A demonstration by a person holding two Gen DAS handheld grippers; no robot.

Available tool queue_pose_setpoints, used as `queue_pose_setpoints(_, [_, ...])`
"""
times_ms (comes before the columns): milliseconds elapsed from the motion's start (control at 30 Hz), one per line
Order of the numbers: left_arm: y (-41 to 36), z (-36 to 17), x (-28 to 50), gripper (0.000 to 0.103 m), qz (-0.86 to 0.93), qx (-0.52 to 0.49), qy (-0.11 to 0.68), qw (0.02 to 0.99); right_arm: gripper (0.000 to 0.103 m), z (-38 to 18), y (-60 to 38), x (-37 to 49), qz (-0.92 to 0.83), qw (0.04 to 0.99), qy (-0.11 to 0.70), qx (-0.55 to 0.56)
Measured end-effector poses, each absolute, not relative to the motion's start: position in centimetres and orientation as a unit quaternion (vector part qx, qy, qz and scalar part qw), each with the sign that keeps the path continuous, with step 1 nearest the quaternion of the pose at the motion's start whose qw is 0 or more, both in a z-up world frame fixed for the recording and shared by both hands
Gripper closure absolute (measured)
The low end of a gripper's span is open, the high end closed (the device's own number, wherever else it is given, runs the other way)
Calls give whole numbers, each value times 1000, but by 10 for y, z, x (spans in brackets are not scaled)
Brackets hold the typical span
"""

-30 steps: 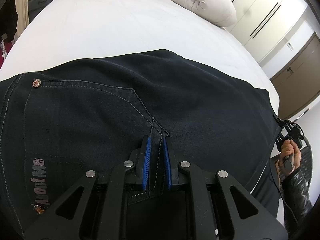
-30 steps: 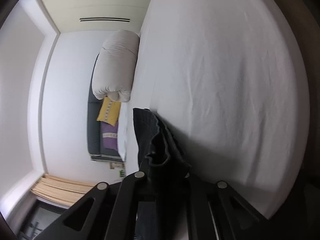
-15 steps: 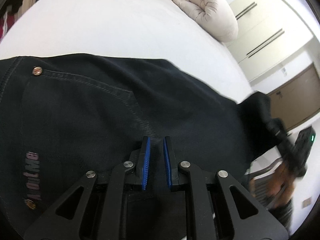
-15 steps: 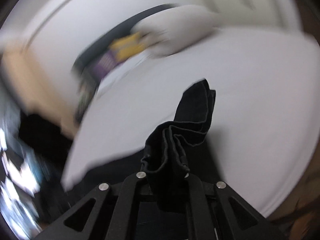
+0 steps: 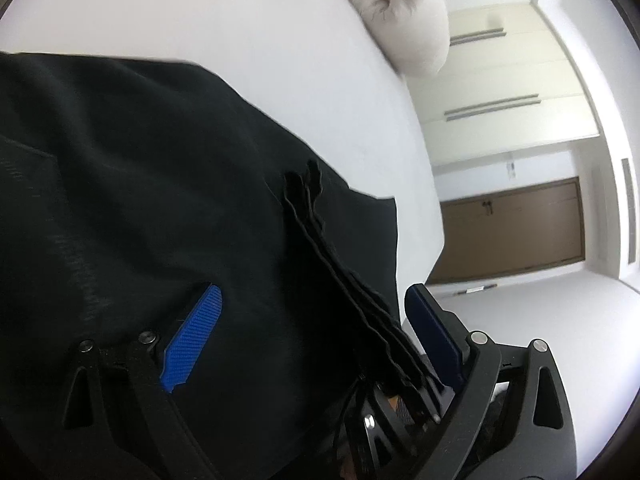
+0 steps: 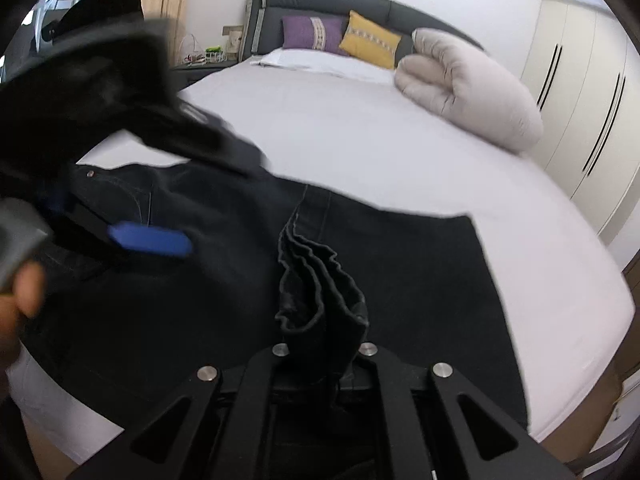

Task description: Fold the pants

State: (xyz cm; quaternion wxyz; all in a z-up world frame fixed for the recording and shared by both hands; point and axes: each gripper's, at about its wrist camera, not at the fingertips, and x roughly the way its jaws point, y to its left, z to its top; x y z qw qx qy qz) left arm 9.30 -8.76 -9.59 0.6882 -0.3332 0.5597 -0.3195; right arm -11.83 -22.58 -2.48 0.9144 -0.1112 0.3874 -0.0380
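**Hems gathered over the folded jeans**

We see black jeans (image 6: 400,280) lying across the near part of the bed (image 6: 360,140), close to its near edge, with white sheet bare beyond them toward the headboard (image 6: 320,4). Our right claw (image 6: 324,344) is pressed together on a bunch of leg hems, which stand up in pleats over the flat denim. Our left claw (image 5: 316,332) is opening, its blue pads (image 5: 192,340) spread wide over the jeans; the bunched hems run between them, and neither pad presses on the cloth. A rolled duvet (image 6: 468,88) lies at the far right side of the bed, near purple and yellow cushions (image 6: 344,34).
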Motion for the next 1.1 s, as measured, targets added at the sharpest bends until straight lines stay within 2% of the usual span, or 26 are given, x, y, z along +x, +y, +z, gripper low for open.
queue_pose_setpoints(100, [-100,-98,103,10,-330,-324,573,677,97,-21,-212,-122,-33,914,377,-144])
queue_pose_setpoints(133, [-103,-100,105,16,-331,-321,579,672,97,-21,-206,-124,-29,913,375,-155])
queue_pose_setpoints(167, [-104,-100,107,27,-333,-318,581,671,97,-22,-201,-126,-25,912,374,-168])
queue_pose_setpoints(200, [-105,-100,110,61,-337,-309,586,669,97,-23,-195,-125,-21,911,373,-176])
queue_pose_setpoints(233, [-106,-102,111,83,-337,-300,593,667,97,-23,-189,-126,-14,910,371,-185])
queue_pose_setpoints(267, [-104,-103,112,83,-332,-295,598,667,97,-24,-183,-127,-9,909,369,-193])
queue_pose_setpoints(333, [-98,-100,113,92,-334,-289,592,674,97,-24,-169,-129,5,906,364,-215])
queue_pose_setpoints(667, [-61,-83,109,95,-327,-261,575,703,97,-26,-119,-122,55,896,358,-256])
queue_pose_setpoints(900, [-49,-99,111,95,-301,-264,580,709,96,-45,-104,-116,73,882,379,-270])
queue_pose_setpoints(967, [-46,-109,114,94,-286,-256,591,710,88,-63,-103,-109,86,864,416,-270])
queue_pose_setpoints(1033, [-45,-112,110,94,-283,-260,587,712,88,-63,-108,-112,87,868,415,-260])
queue_pose_setpoints(1100, [-40,-112,106,92,-276,-256,581,721,68,-53,-118,-115,104,873,417,-230])
